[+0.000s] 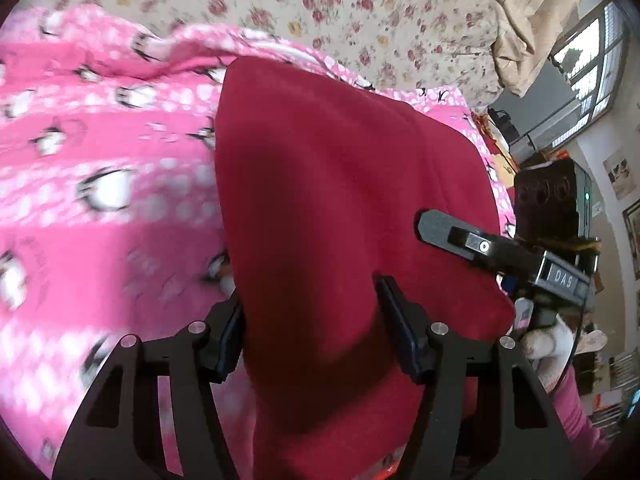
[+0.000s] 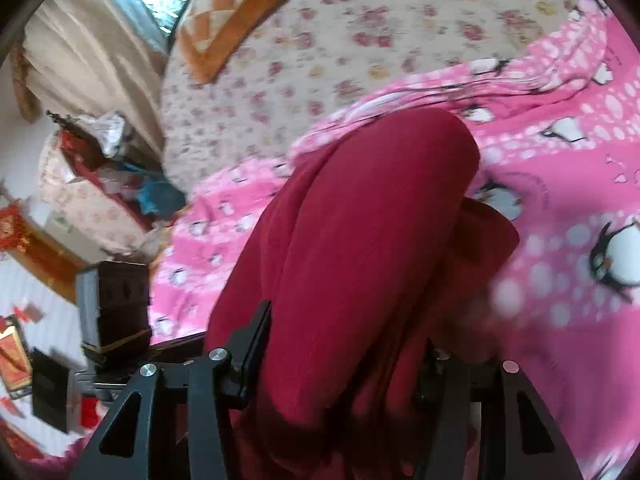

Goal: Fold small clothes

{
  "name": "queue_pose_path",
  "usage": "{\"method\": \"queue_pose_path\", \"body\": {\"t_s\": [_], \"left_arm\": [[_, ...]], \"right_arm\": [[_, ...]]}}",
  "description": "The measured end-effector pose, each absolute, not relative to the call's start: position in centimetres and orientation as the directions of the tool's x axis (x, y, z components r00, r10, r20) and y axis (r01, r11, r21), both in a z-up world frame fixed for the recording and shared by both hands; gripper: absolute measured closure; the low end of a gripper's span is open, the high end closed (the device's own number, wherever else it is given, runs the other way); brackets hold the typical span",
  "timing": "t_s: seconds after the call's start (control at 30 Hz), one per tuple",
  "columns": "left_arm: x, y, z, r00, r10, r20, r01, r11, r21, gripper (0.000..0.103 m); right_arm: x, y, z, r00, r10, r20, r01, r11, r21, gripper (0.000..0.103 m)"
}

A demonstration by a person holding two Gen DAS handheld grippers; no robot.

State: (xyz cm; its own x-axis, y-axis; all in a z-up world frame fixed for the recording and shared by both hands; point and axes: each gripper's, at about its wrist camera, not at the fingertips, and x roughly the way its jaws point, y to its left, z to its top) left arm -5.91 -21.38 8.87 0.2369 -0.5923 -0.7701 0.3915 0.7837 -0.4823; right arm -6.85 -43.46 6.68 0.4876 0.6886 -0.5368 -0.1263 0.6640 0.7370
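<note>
A dark red garment (image 1: 340, 200) hangs lifted above a pink penguin-print blanket (image 1: 100, 200) on the bed. My left gripper (image 1: 308, 308) has its two fingers on either side of a thick bunch of the red cloth and grips it. My right gripper (image 2: 344, 344) also clamps the red garment (image 2: 360, 220), which drapes over and hides its right finger. In the left wrist view the right gripper's finger (image 1: 456, 236) lies against the cloth's right edge, held by a hand in a pink sleeve.
A floral bedsheet (image 1: 320, 8) covers the bed beyond the pink blanket (image 2: 560, 200). An orange patterned pillow (image 2: 240, 4) lies at the far end. Beige curtains (image 2: 92, 52), a cluttered chair and a window stand beside the bed.
</note>
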Motion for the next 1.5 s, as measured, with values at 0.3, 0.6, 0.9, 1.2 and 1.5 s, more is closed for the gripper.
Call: {"method": "queue_pose_path", "body": {"t_s": [0.3, 0.6, 0.9, 1.2, 1.5], "left_arm": [[-11.0, -14.5, 7.4, 0.316, -0.401, -0.860, 0.270, 0.907, -0.324, 0.041], [-14.3, -14.2, 8.8, 0.484, -0.318, -0.815, 0.277, 0.940, -0.202, 0.038], [-15.9, -15.5, 9.6, 0.554, -0.258, -0.792, 0.262, 0.956, -0.129, 0.038], [-17.1, -15.6, 11.1, 0.620, -0.234, -0.749, 0.255, 0.963, -0.089, 0.038], [-18.0, -15.7, 12.9, 0.686, -0.205, -0.698, 0.238, 0.970, -0.051, 0.038]], "right_arm": [[-8.9, -35.7, 6.2, 0.383, 0.583, -0.717, -0.175, 0.808, 0.563, 0.046], [-14.6, -34.9, 11.4, 0.512, 0.357, -0.782, -0.253, 0.932, 0.259, 0.044], [-18.3, -29.8, 10.3, 0.515, 0.323, -0.794, -0.414, 0.905, 0.099, 0.051], [-18.5, -32.2, 9.1, 0.508, 0.328, -0.796, -0.316, 0.931, 0.182, 0.051], [-21.6, -31.1, 16.2, 0.708, 0.275, -0.650, -0.294, 0.952, 0.083, 0.026]]}}
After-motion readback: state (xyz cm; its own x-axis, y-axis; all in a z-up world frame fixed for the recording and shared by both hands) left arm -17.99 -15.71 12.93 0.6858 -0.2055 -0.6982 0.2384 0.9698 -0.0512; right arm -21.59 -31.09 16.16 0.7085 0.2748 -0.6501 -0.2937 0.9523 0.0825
